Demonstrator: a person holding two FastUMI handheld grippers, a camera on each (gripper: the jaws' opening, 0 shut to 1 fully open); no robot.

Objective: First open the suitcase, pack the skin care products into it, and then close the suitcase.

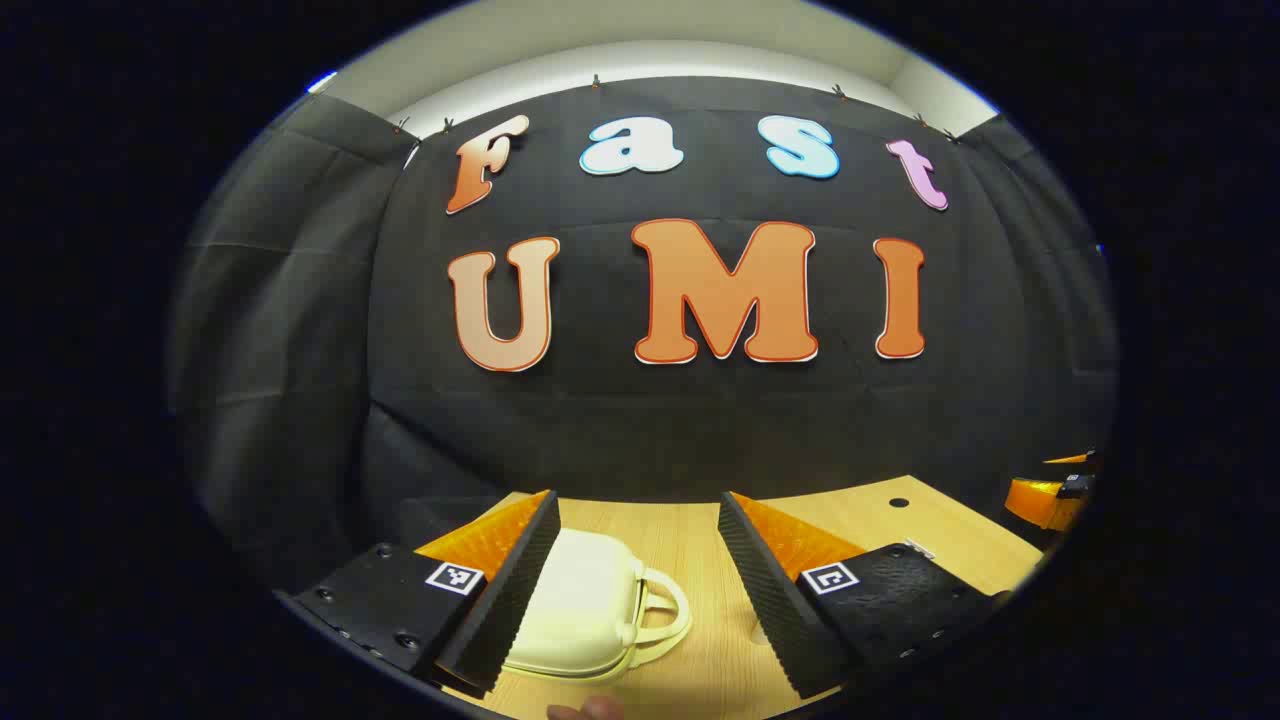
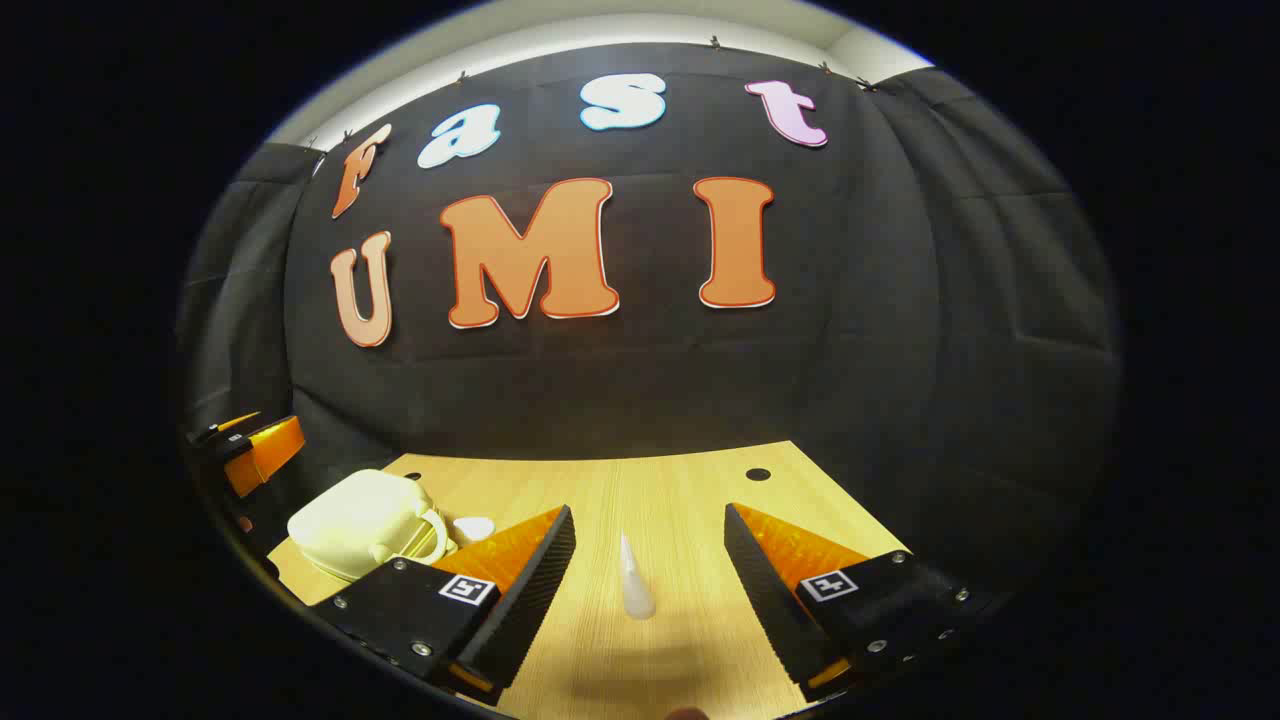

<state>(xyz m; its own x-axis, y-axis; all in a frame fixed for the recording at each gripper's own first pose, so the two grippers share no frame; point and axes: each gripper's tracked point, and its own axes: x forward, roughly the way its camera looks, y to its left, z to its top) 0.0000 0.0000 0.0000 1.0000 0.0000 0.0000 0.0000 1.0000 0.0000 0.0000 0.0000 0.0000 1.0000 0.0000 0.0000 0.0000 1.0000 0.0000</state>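
Left gripper view: spread left gripper (image 1: 636, 560) frames closed suitcase (image 1: 585, 610) on table (image 1: 850, 515).

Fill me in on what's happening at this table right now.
A person holds a gripper in each hand over a wooden table; nothing is gripped. The left gripper hangs open in front of a small cream suitcase, which lies shut with its handle toward the gap between the fingers. The right gripper is open around a white tube lying on the table, without touching it. A small white item lies beside the suitcase. Packing hasn't begun.
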